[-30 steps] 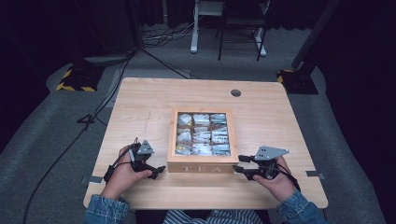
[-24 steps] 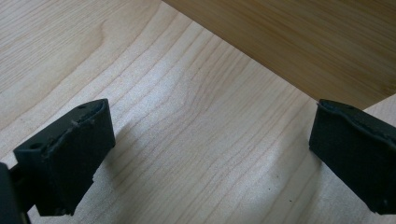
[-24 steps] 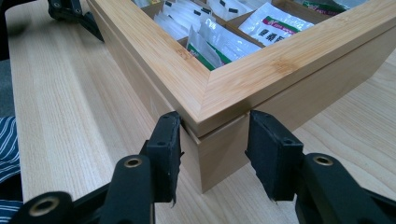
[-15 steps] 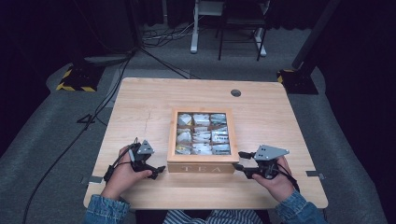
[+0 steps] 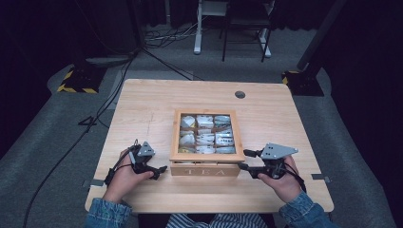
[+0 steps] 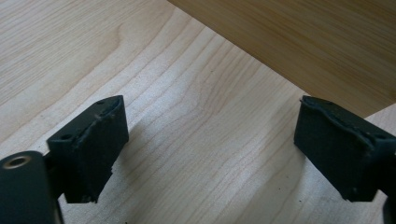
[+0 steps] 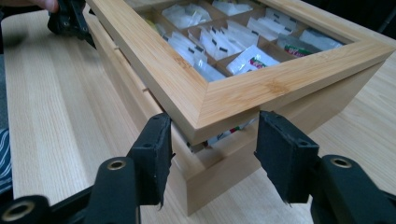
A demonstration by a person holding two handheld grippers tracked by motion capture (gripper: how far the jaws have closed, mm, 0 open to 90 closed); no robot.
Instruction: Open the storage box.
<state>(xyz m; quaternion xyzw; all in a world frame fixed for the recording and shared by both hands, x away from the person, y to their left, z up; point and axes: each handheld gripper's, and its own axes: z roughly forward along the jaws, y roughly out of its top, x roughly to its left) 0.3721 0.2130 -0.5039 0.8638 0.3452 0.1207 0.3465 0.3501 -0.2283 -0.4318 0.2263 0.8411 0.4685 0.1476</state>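
Pale wood grain runs across the table [image 5: 142,109], and near the middle of its near half stands a bamboo tea box [image 5: 205,170], its front face lettered TEA and turned toward the person; through the glazed lid [image 7: 219,88] the compartments show white tea sachets [image 7: 212,44], one packet with a red and green label [image 7: 254,60] lying near the closest corner; in the right gripper view the lid stands slightly raised at that corner, a narrow gap showing between lid frame and box body; the right gripper [image 5: 251,161], held in the person's right hand [image 5: 280,180] just beside the right front corner of the box, points leftward at it; its jaws are spread apart with the lid's corner between them, neither pad clearly pressing on the wood, so they grasp nothing; a grey three-cornered plate [image 5: 278,151] sits on top of it; the left gripper [image 5: 159,170], held in the left hand [image 5: 124,176], lies low at the left front corner of the box; in the left gripper view its jaws are released and wide, bare table between them, and the box's side wall [image 6: 299,42] crosses the upper right just beyond the pads; whether the farther pad touches that wall I cannot tell; denim sleeves [image 5: 107,218] enter from the bottom edge.
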